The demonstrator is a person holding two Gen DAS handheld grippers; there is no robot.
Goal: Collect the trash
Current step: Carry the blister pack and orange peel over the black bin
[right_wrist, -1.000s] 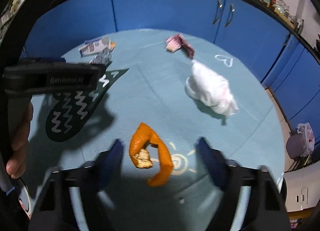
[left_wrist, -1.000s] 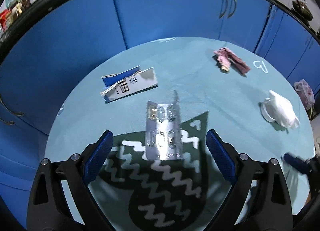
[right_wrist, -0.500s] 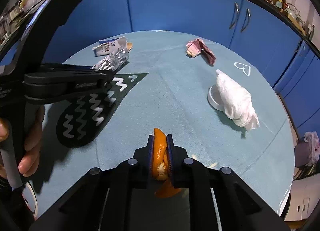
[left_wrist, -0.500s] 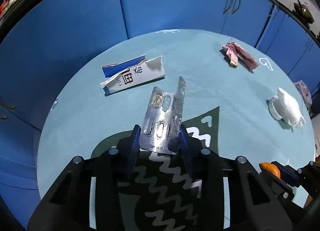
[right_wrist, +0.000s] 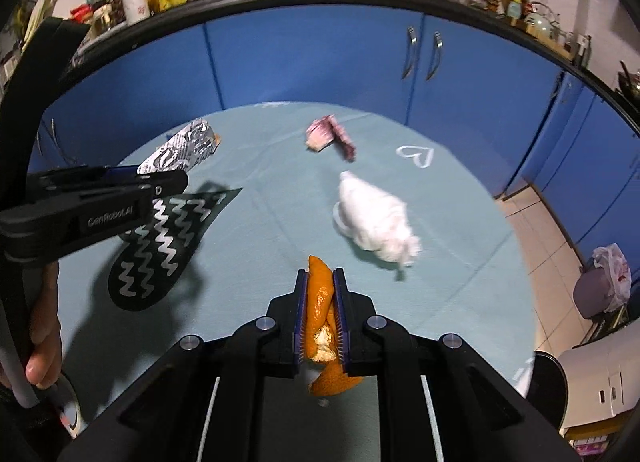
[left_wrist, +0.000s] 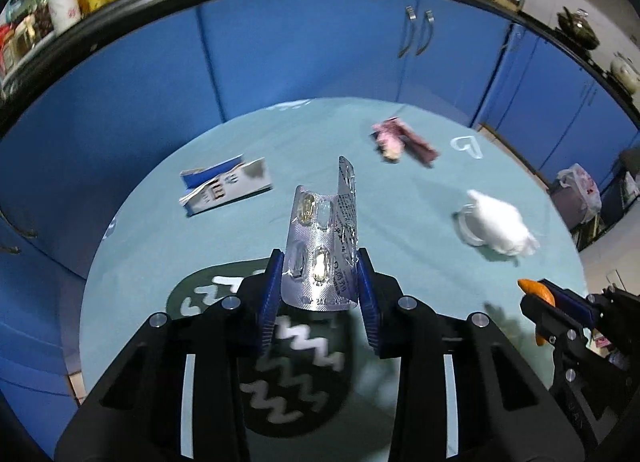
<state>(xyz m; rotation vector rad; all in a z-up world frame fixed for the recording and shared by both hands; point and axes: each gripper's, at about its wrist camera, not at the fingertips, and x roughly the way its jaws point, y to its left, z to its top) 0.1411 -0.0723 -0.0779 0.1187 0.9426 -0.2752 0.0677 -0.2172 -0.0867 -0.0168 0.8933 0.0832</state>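
Note:
My left gripper (left_wrist: pixel 320 262) is shut on a folded silver pill blister pack (left_wrist: pixel 324 246), held above the round teal table (left_wrist: pixel 160 246). The same blister pack (right_wrist: pixel 180 152) shows in the right wrist view, sticking out of the left gripper (right_wrist: pixel 176 178). My right gripper (right_wrist: pixel 321 276) is shut on an orange peel (right_wrist: pixel 320 302), lifted off the table. In the left wrist view that orange peel (left_wrist: pixel 538 290) pokes from the right gripper (left_wrist: pixel 540 294) at the right edge.
On the table lie a torn blue-and-white carton (left_wrist: pixel 224 186), a crumpled pink wrapper (left_wrist: pixel 396 140) and a white tissue over a lid (left_wrist: pixel 496 226). Blue cabinets (left_wrist: pixel 320 54) ring the table. A bagged bin (right_wrist: pixel 604 282) stands on the floor at the right.
Both grippers closed: the left on the blister pack, the right on the orange peel. Both then rose off the table with their items.

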